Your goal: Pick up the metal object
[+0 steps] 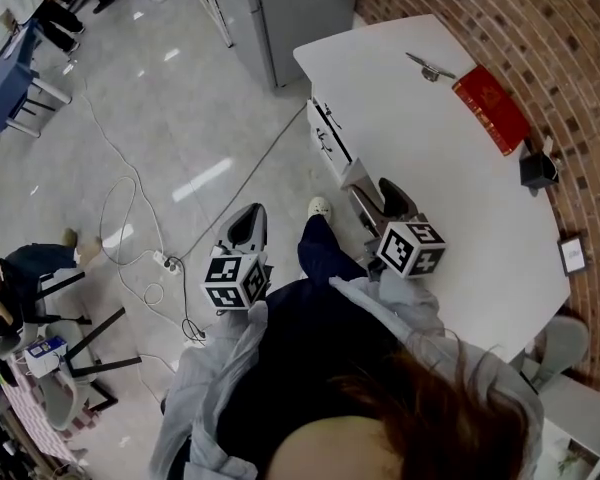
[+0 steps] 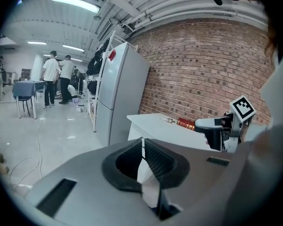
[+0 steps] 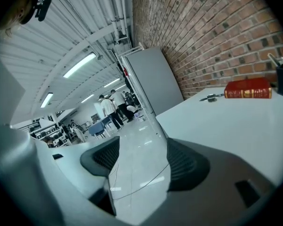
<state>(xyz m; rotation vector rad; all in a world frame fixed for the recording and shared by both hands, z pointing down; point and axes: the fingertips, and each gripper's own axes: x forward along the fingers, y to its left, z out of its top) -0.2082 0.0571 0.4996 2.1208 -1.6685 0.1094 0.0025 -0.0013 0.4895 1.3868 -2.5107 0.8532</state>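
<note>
The metal object (image 1: pixel 428 67) is a small silvery piece that lies on the far end of the white table (image 1: pixel 460 198), just left of a red book (image 1: pixel 490 108). It also shows in the right gripper view as the metal object (image 3: pixel 209 97) and far off in the left gripper view as the metal object (image 2: pixel 169 120). My right gripper (image 1: pixel 377 194) hovers over the table's near left edge, open and empty, well short of the object. My left gripper (image 1: pixel 246 226) hangs over the floor left of the table, its jaws together with nothing between them.
A black cup (image 1: pixel 538 170) and a small framed item (image 1: pixel 572 254) stand near the table's right rim by the brick wall. A grey cabinet (image 1: pixel 280 8) stands beyond the table's far corner. Cables (image 1: pixel 130 228) trail over the floor; people stand far off.
</note>
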